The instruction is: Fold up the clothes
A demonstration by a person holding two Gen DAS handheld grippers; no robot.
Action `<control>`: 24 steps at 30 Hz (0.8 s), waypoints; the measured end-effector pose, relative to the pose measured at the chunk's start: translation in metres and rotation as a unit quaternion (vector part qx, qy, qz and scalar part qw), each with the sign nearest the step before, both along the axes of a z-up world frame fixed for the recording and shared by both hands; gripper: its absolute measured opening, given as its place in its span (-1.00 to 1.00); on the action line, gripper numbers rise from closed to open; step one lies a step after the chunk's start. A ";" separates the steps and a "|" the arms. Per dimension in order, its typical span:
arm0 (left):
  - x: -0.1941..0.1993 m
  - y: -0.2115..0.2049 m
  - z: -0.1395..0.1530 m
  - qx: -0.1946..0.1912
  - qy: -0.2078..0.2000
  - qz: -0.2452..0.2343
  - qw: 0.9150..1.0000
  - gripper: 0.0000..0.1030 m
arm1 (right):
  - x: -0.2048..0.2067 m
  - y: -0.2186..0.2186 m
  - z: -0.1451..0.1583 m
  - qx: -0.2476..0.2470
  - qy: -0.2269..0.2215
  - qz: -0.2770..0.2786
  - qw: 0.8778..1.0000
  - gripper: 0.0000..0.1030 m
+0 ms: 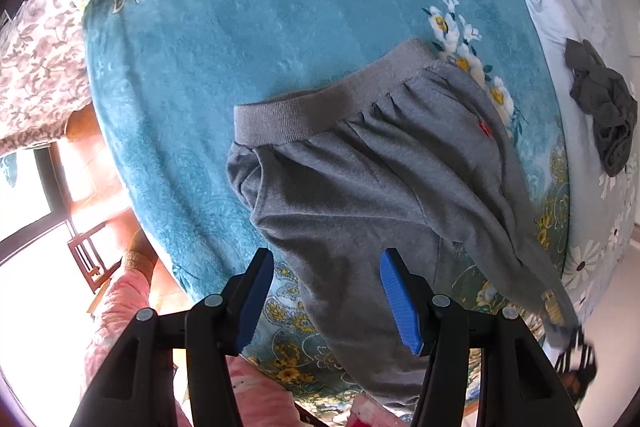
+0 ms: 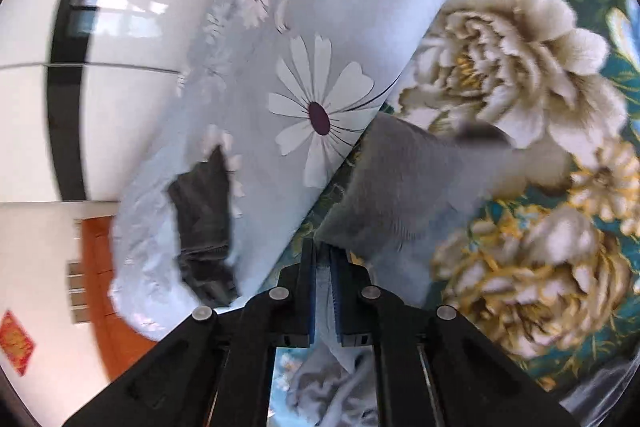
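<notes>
A: Where are the grey sweatpants [image 1: 360, 179] right now?

B: Spread on the teal floral blanket [image 1: 200, 47] on the bed, waistband away from the camera. The left hand-held gripper [image 1: 326, 301] hangs over one leg, jaws spread, nothing between them.

A: And the right one?

B: The right hand-held gripper [image 2: 322, 267] is pinching the grey fabric of the other leg, beside the daisy-print sheet [image 2: 280, 47]. A dark grey garment [image 1: 604, 107] lies crumpled on that sheet.

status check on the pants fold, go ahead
Left tongs open above the grey pants. Right tongs shut on a pant leg end. Dark garment lies apart on the pale sheet, not in the way.
</notes>
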State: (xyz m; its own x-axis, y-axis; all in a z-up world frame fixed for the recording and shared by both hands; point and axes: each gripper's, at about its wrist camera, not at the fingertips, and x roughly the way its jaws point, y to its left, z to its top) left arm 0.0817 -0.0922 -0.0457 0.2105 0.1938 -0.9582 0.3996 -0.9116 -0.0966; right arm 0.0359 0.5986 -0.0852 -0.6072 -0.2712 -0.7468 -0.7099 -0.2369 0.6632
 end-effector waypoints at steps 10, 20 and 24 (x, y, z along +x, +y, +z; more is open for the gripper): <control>-0.002 -0.002 -0.001 0.005 0.004 -0.007 1.000 0.17 | -0.085 -0.006 -0.055 -0.080 0.108 0.091 0.987 -0.31; 0.011 -0.017 -0.020 -0.008 -0.029 0.015 0.999 0.17 | 0.012 0.063 -0.114 -0.027 -0.011 0.012 0.999 -0.22; 0.004 -0.014 -0.008 -0.017 -0.011 -0.003 1.000 0.17 | 0.003 0.065 -0.142 -0.053 0.000 -0.016 0.998 -0.22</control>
